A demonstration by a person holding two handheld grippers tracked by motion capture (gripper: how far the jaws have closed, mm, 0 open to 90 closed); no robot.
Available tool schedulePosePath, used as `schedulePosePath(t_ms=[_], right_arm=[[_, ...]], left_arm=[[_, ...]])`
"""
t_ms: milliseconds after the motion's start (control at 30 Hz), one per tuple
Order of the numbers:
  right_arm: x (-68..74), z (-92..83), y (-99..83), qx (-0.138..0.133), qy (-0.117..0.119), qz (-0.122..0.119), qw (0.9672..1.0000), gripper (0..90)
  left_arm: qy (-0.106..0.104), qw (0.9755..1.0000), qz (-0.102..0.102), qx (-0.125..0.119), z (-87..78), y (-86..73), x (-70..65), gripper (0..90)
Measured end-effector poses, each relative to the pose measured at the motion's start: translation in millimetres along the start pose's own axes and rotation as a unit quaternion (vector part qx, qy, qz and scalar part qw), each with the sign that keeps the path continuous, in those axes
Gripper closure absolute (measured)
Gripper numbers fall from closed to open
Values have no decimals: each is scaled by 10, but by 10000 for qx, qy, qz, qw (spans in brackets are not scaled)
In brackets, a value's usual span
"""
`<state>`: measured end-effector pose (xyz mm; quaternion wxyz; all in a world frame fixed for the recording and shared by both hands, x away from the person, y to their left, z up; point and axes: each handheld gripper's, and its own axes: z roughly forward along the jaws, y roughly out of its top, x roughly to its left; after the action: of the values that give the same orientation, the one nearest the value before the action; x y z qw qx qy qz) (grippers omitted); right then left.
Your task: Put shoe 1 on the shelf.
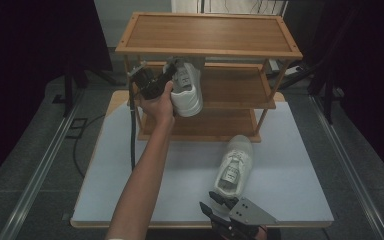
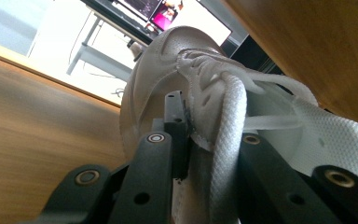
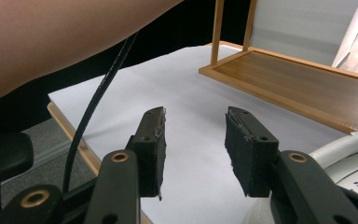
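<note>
White shoe [image 1: 186, 90] pinched at its tongue and lace edge by left gripper [image 1: 166, 76], fingers [image 2: 176, 126] clamped tight on the fabric, carried at the left end of the wooden rack's [image 1: 207, 50] middle shelf. Likely light, with soft, yielding upper and stiffer sole; a thin fabric grip may let it swing or slip, so better taken by the heel collar or side wall. Second shoe [image 1: 234, 164] lying on the surface [image 1: 300, 165] just before the rack's right front corner. Right gripper [image 1: 211, 201] near the front edge, beside that shoe's heel, fingers [image 3: 151, 140] wide apart and holding nothing.
</note>
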<state>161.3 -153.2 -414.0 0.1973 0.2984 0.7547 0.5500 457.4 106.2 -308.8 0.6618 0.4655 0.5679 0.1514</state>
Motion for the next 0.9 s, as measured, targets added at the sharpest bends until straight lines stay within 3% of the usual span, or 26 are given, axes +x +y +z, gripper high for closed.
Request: schedulePosePath(t_ms=[200,467,533,567,633,767,800,833,900], right_arm=[[-22,-20,7,-23,-38,-14,10000,575],[-30,-22,3,-14,-28,-12,10000,574],[-31,-16,-1,-11,-26,-21,10000,574],[-29,-14,-2,-5,-23,-18,10000,574],[-20,-10,-4,-6,-32,-30,10000,574],[-21,-9,-6,-3,-28,-35,10000,574],[-24,-11,-4,-6,-39,-30,10000,574],[-26,-16,-2,-20,-38,-21,10000,573],[-26,-15,-3,-16,-38,-24,10000,573]], left_arm=[[120,9999,-7,31,114,30,15,814],[310,9991,-254,-147,201,24,17,800],[339,9992,-206,-96,204,23,19,797],[386,9992,-14,76,184,26,45,792],[377,9992,-111,-6,207,25,33,781],[381,9990,-205,60,237,27,33,756],[380,9991,-110,160,239,31,54,750],[355,9991,-201,118,254,34,46,741],[372,9989,-108,247,263,42,55,735]])
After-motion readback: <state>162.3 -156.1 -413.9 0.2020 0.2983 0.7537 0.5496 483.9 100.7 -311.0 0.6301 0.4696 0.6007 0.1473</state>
